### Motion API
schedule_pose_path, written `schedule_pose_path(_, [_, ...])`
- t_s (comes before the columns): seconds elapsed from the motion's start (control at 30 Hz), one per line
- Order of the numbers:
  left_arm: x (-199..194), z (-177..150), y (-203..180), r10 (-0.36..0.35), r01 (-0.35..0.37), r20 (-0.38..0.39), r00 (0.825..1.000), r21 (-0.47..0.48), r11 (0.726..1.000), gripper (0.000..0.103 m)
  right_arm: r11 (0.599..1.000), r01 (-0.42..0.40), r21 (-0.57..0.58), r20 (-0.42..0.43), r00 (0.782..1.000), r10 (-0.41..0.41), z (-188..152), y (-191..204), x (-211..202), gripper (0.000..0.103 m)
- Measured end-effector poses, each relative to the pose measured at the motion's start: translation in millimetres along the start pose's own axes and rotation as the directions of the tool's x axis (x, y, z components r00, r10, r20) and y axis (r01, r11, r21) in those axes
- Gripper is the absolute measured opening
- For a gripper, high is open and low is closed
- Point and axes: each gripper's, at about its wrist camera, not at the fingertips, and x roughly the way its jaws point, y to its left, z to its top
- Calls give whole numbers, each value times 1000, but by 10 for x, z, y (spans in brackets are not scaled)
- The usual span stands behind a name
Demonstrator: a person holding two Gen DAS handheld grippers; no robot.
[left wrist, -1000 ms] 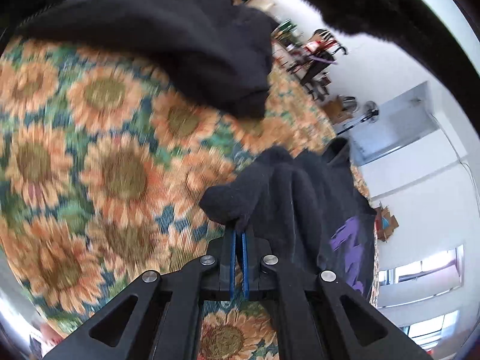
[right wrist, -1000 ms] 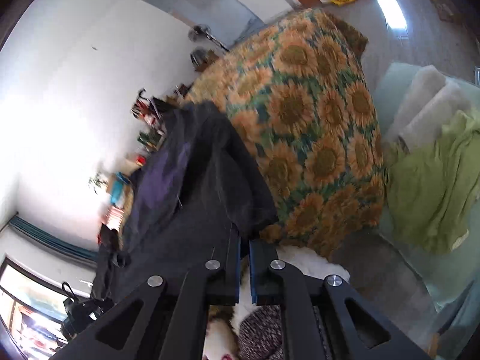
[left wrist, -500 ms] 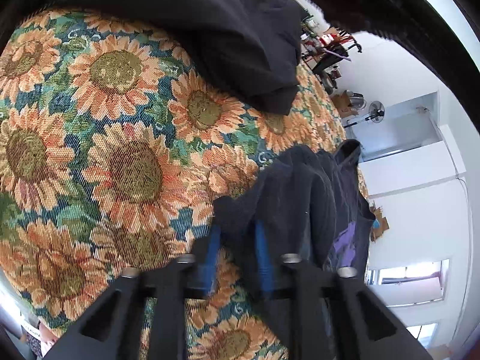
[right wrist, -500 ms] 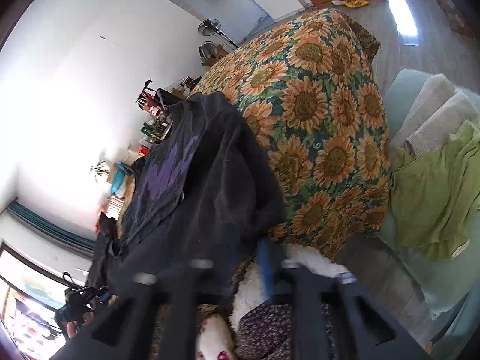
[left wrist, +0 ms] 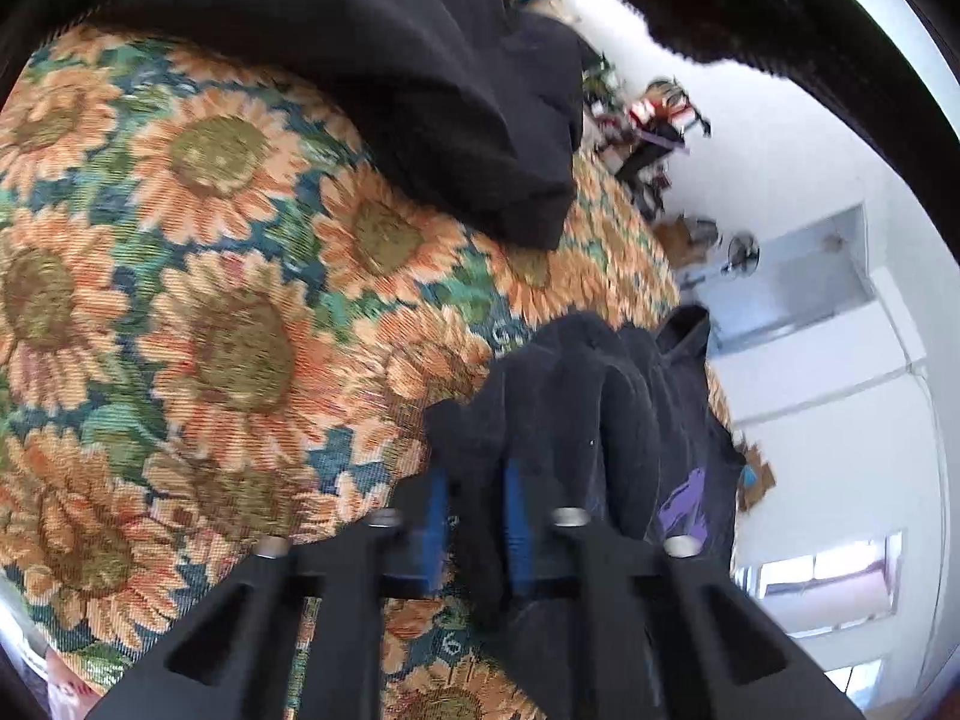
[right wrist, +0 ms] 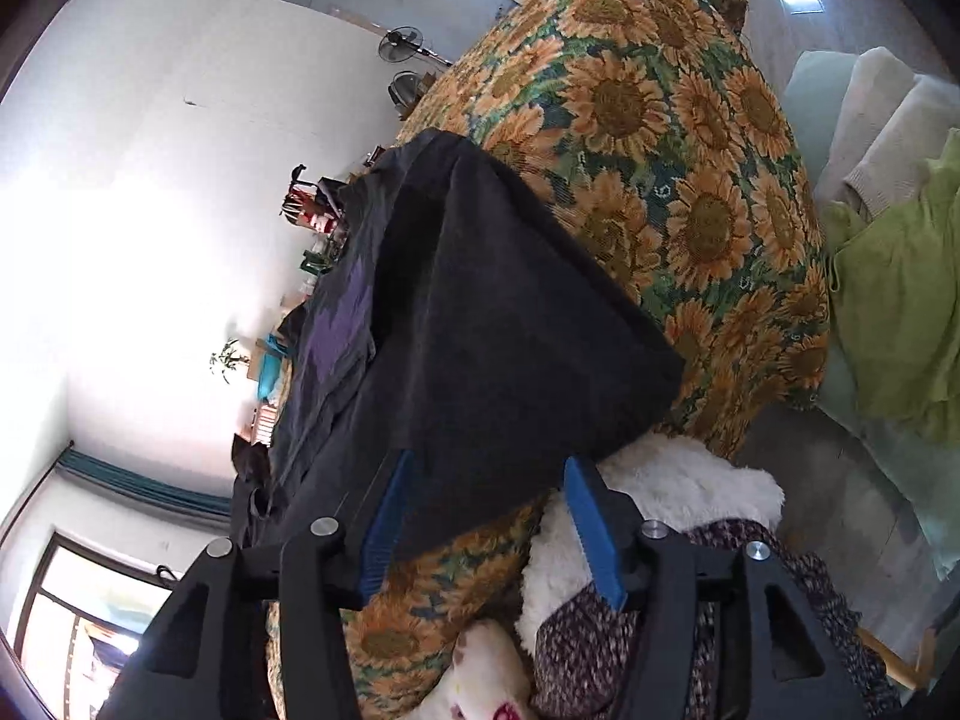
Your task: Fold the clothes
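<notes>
Left wrist view: the left tool (left wrist: 474, 501) has its blue fingers (left wrist: 437, 504) parted, and a bunched fold of the dark shirt (left wrist: 594, 396) sits loosely between them, not pinched. The shirt lies on the sunflower cloth (left wrist: 228, 324) that covers the tabletop, with a purple print (left wrist: 684, 507) showing near its right side. A second black garment (left wrist: 420, 72) is heaped farther off on the same cloth, apart from the shirt.

Right wrist view: the right tool (right wrist: 486, 516) is spread wide, its blue fingers (right wrist: 591, 528) standing on either side of the shirt's (right wrist: 492, 348) near edge without gripping it. The shirt is laid across the near end of the sunflower cloth (right wrist: 690, 180), one corner reaching the edge, the purple print (right wrist: 342, 324) facing up on the left. Beyond the tabletop's edge lie a white fluffy thing (right wrist: 672, 486), a green cloth (right wrist: 900, 300) and pale folded towels (right wrist: 882, 114).
</notes>
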Motion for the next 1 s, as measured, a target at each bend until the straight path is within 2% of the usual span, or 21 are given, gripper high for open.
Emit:
schedule_pose_path(0.1, [58,-18,-64,41,-41,0,999,63,997,6,999,-21,36,35,999,20,45,-127,87,60])
schedule_pose_path(0.2, [37,-25,-43,34,-34,-1,999,45,998,5,991,-47,128,58,998,40,103,-349,156,59])
schedule_pose_path(0.23, [-1,-18,-57,45,-44,-6,999,49,998,4,986,-68,150,49,997,61,115,-404,164,49])
schedule_pose_path(0.27, [-39,-11,-71,55,-55,-11,998,54,997,4,985,-79,152,45,996,73,136,-421,140,18])
schedule_pose_path(0.3, [-151,-8,-229,21,-22,12,1000,94,995,4,989,-74,130,47,997,69,175,-383,71,5])
schedule_pose_path(0.37, [-379,-3,-553,-53,43,55,997,176,984,4,993,-112,32,106,988,108,288,-114,-173,1])
schedule_pose_path(0.43, [-607,2,-877,-130,102,91,987,259,960,4,982,-163,-96,186,966,179,420,252,-470,0])
schedule_pose_path(0.47, [-568,8,-926,-87,56,104,991,268,962,4,976,-174,-131,203,959,198,456,350,-560,0])
schedule_pose_path(0.53, [-482,19,-1018,4,-41,131,991,282,959,4,985,-151,-79,158,974,162,407,203,-498,0])
schedule_pose_path(0.57, [-376,35,-929,38,-63,104,994,252,966,4,989,-139,-53,135,980,145,382,130,-467,0])
schedule_pose_path(0.6, [-293,42,-736,38,-48,55,998,195,980,4,992,-126,-28,111,986,128,358,56,-436,1])
schedule_pose_path(0.63, [-190,35,-634,49,-55,38,998,158,986,4,994,-112,-3,87,990,112,333,-17,-405,4])
schedule_pose_path(0.67, [-86,27,-534,60,-62,21,998,121,991,4,995,-98,22,62,993,96,309,-91,-374,11])
schedule_pose_path(0.7, [-46,15,-446,82,-83,13,997,106,991,4,996,-82,46,37,996,81,284,-165,-343,19])
schedule_pose_path(0.73, [-34,11,-377,91,-91,3,996,96,991,4,995,-66,70,11,998,66,260,-238,-312,37])
schedule_pose_path(0.77, [-22,8,-309,101,-100,-7,995,85,991,4,992,-65,106,-9,998,66,214,-328,-258,46])
schedule_pose_path(0.83, [-23,4,-207,89,-88,-24,996,62,994,4,971,-115,211,-24,992,122,54,-555,-68,54])
schedule_pose_path(0.87, [-34,2,-182,86,-85,-26,996,58,995,4,965,-129,226,-28,990,139,17,-608,16,56])
schedule_pose_path(1.0, [-38,-18,-197,96,-94,-21,995,66,993,4,959,-200,198,-28,977,210,-63,-694,241,67])
